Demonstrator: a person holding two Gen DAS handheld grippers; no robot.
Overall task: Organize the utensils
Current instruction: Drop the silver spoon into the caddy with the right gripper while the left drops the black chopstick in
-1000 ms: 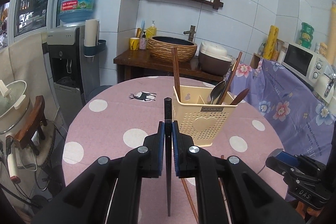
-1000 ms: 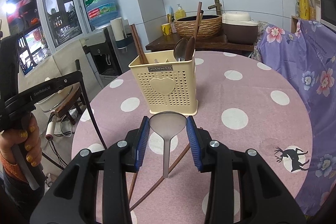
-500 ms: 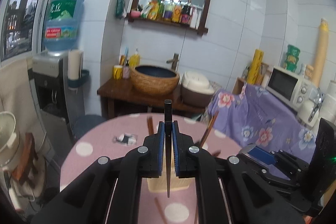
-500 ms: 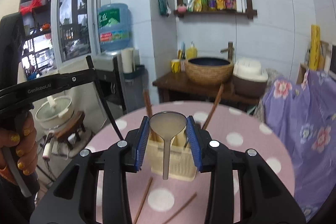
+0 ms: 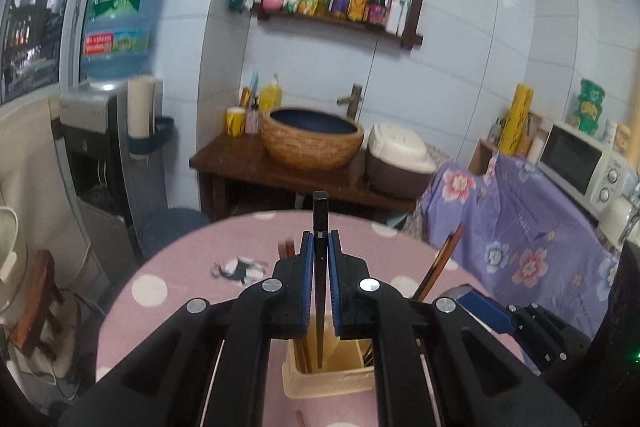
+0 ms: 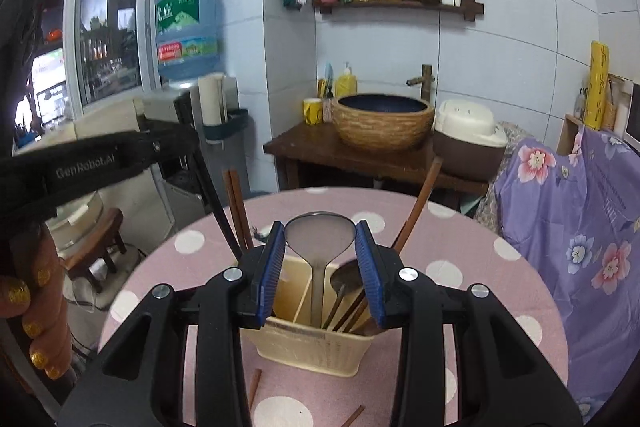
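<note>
Both loads hang over the cream utensil holder (image 6: 308, 343), so the step in hand looks like the drop-in. The left tool (image 5: 319, 267) is pinched nearly shut on a dark chopstick (image 5: 319, 291), held upright with its lower tip over the holder's left compartment, just beside the brown chopsticks (image 5: 304, 351) standing there. The right tool (image 6: 320, 263) is partly open, its blue pads clamped on the bowl of a metal spoon (image 6: 320, 233), whose handle hangs over the holder's middle, just left of the spoons and sticks leaning in its right compartment.

Next, I judge, each utensil must sink straight down inside the rim before the pads let go.

Room is tight inside: the divider and leaning handles crowd the spoon's path. Two loose chopsticks (image 6: 254, 387) lie on the pink dotted surface (image 6: 480, 251) in front of the holder.
</note>
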